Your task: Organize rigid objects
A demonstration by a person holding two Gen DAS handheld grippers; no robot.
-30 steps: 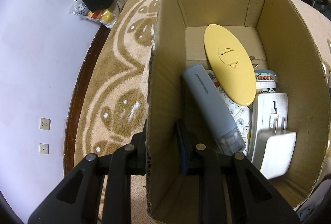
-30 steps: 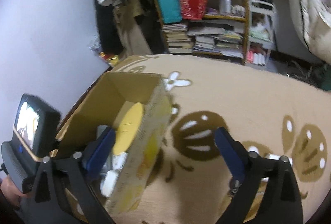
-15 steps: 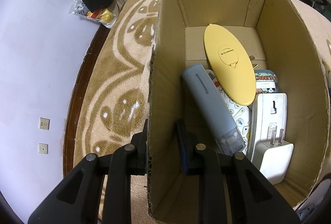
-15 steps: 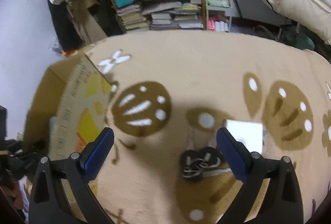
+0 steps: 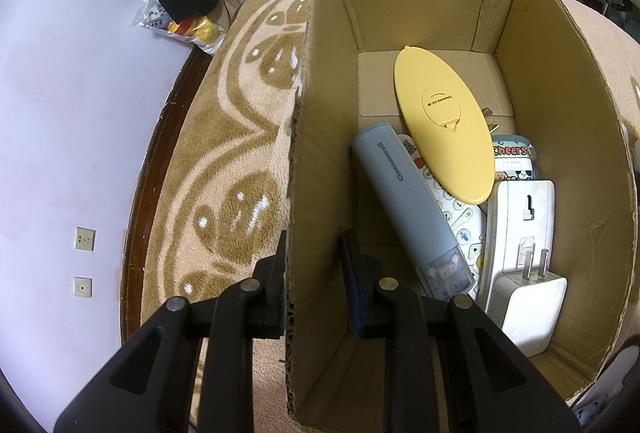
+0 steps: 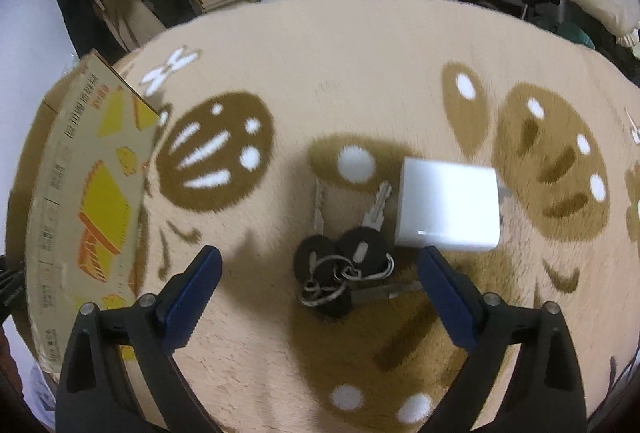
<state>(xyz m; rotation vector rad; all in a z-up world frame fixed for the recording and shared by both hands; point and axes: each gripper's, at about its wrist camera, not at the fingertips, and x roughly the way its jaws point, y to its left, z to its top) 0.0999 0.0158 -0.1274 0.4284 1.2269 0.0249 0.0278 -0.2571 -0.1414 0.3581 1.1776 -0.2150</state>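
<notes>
Left wrist view. The left claw (image 5: 314, 283) is clamped on the left wall of the cardboard box (image 5: 560, 81), one finger outside and one inside, at the lower centre of the frame. The box holds a yellow oval case (image 5: 442, 129), a blue tube (image 5: 404, 201), a white plug adapter (image 5: 524, 293) and a small printed pack (image 5: 514, 161), all lying toward the right half. Risk: the grip bears on a single thin wall. Any pull or twist could bend that wall or tip the box, and the loosely stacked contents would slide. The claw points forward and down along the wall, its frame roughly level.

Right wrist view. The right claw (image 6: 320, 297) is spread wide and holds nothing. It hangs over the carpet (image 6: 360, 53), fingers pointing downward, and brackets a bunch of keys (image 6: 340, 269) at frame centre. A white cube charger (image 6: 448, 209) lies just beside the keys, upper right, close to the right finger. The box appears at the left edge. Risk: closing here may catch only a ring or one key, and the rest would dangle or slip out. The right finger could also nudge the charger. The pile carpet may stop the fingers from getting under the flat keys.
</notes>
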